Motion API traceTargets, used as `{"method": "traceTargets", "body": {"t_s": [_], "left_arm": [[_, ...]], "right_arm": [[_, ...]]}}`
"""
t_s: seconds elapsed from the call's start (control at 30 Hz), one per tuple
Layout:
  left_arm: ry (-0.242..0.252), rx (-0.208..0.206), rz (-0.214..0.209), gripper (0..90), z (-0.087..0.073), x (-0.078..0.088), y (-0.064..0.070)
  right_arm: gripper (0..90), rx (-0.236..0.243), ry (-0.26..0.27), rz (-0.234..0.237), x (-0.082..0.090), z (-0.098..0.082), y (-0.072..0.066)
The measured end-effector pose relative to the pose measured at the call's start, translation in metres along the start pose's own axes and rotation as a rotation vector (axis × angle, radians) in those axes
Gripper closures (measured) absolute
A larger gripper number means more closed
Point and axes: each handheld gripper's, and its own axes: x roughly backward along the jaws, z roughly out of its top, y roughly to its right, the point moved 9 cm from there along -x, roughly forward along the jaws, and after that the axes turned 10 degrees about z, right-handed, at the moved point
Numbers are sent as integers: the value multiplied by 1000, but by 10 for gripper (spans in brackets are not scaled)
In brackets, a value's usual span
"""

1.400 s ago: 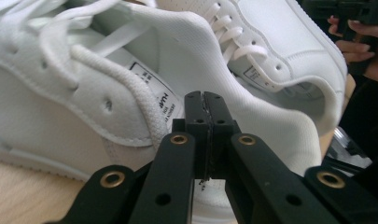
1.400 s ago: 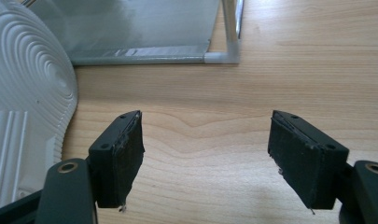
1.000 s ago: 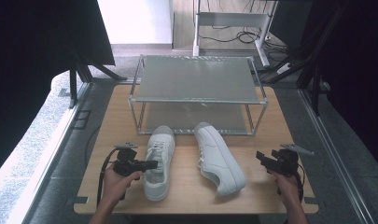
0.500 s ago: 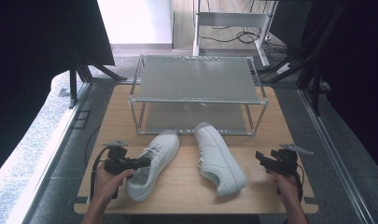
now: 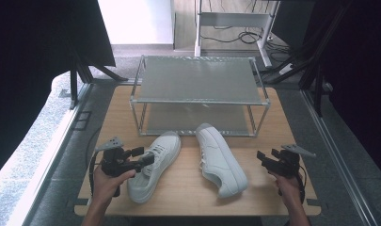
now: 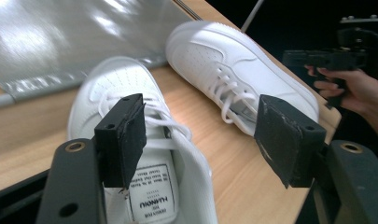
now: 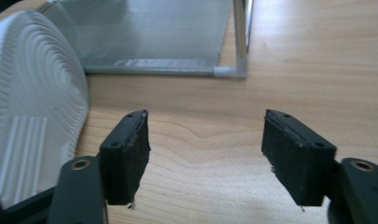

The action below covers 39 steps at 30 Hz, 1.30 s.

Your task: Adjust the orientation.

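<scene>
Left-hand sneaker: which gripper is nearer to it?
Left. The left gripper is at the left-hand sneaker, jaws open around its collar; the right gripper hangs beyond the other sneaker.

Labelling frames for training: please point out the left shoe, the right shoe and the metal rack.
left shoe (image 5: 167,143), high view, toe cap.
right shoe (image 5: 221,162), high view, laces.
metal rack (image 5: 197,77), high view, top shelf.
</scene>
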Motion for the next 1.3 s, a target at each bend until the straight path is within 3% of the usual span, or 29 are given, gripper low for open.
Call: {"method": "traceTargets", "body": {"t_s": [0.1,0.17,0.2,0.23,0.3,0.33,0.4,0.5,0.6,0.63,0.7,0.77,0.8,0.83,0.87,0.9,0.93,1.0,1.03,1.17,1.3], "left_arm": [[21,6,9,337,5,1,1],[24,15,17,337,10,0,2],[25,9,19,337,14,-1,4],[31,-3,34,336,20,-2,8],[32,-9,38,336,24,-3,10],[47,-28,39,336,29,-5,16],[64,-30,53,338,30,-6,17],[70,-20,62,344,27,-9,14],[85,14,74,353,22,-10,6],[85,14,74,357,22,-10,6],[85,19,81,359,21,-8,3],[87,19,79,359,21,-8,3],[82,19,74,359,20,-8,4],[75,19,72,359,20,-8,4],[56,17,76,358,17,-11,3],[56,17,76,356,17,-11,3],[31,23,74,356,13,-16,3],[24,27,77,360,11,-18,3],[21,30,71,360,9,-19,4],[5,18,56,360,8,-22,10],[-15,21,59,359,5,-24,9]], "right_arm": [[397,13,19,9,1,3,-4],[474,33,75,52,7,12,-13],[474,33,75,52,7,12,-13],[536,57,99,76,11,18,-22],[557,72,105,85,12,20,-25],[591,107,114,103,15,24,-35],[599,118,113,107,16,25,-38],[661,171,101,143,17,25,-53],[743,214,80,192,16,24,-73],[743,214,80,192,16,24,-73],[803,233,25,233,11,21,-91],[820,236,16,241,9,21,-96],[851,268,-15,273,3,19,-114],[851,268,-15,273,3,19,-114],[866,289,-40,299,-2,16,-128],[866,289,-40,299,-2,16,-128],[877,316,-67,329,-7,10,-143],[884,343,-93,357,-13,5,-157],[884,343,-93,357,-13,5,-157],[900,394,-161,414,-25,-10,-185],[900,410,-193,419,-30,-19,-192]]}}
